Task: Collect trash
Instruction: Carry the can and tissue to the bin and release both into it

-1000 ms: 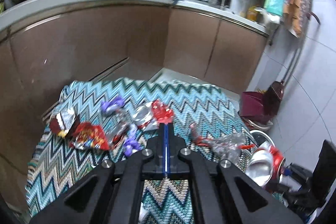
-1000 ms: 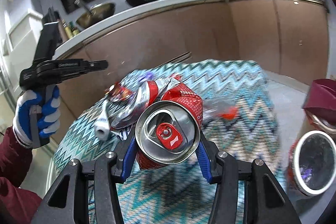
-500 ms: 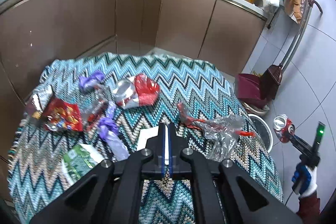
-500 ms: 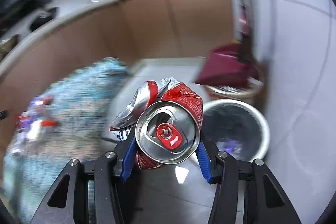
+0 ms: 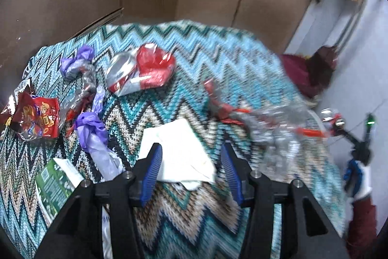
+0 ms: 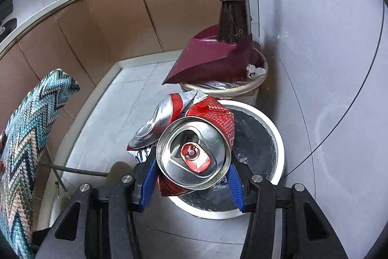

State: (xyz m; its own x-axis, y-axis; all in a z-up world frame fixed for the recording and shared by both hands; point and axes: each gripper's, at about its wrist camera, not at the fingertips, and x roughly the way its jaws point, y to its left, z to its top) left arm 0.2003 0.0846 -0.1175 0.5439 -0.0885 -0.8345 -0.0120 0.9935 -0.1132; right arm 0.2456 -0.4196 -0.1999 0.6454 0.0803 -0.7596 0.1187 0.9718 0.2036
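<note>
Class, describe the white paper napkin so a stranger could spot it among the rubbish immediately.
Find the zigzag-patterned cloth. The white napkin lies flat near its front edge, between the open left gripper fingers. It is the only plain white piece there.

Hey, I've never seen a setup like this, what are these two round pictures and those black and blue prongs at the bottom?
Each picture comes from a fisheye camera on a hand-held grasping tool, looking along its two blue-padded fingers. A person holds one in each hand; no robot arm.

Left view: the left tool, jaws just opened and holding nothing, hovers over a white napkin on the zigzag cloth, among wrappers, purple bags and a crushed can.

Right view: the right tool grips a crushed red can above a white-rimmed bin, beside a dustpan and broom.
</note>
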